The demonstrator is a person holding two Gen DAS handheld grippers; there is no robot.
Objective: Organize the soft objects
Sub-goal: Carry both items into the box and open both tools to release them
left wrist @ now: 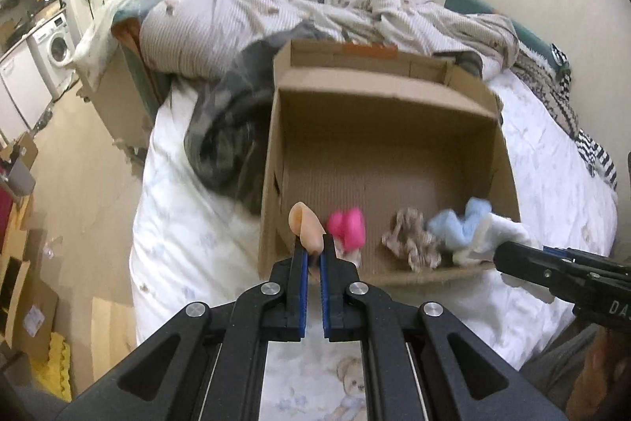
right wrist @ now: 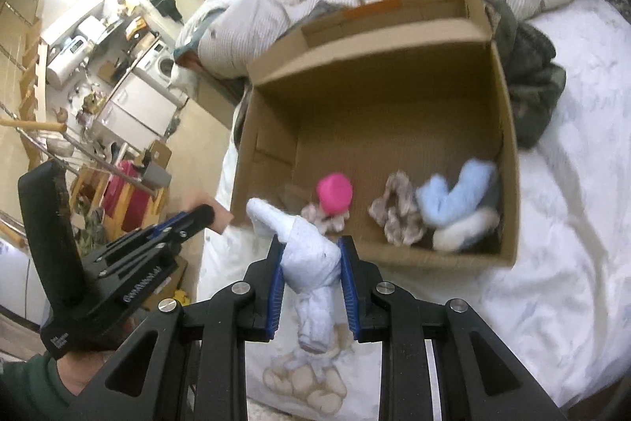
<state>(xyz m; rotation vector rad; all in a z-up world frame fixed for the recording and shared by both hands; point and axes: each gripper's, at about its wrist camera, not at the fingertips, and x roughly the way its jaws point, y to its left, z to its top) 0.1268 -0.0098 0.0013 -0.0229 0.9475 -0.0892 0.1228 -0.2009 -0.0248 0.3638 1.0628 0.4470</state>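
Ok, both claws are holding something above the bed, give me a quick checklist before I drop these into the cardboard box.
1. Left claw shut on the peach soft piece: ok.
2. Right claw gripping the white sock: ok.
3. Cardboard box open at the top: ok.
4. Free floor space in the box beyond the pink item and light blue sock: ok.
5. Claws over the opening: not ok, both sit short of the near wall.
6. White sock's dangling tail clears the rim: cannot tell.

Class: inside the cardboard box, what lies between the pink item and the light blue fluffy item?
A beige patterned scrunchie lies between them, in both wrist views.
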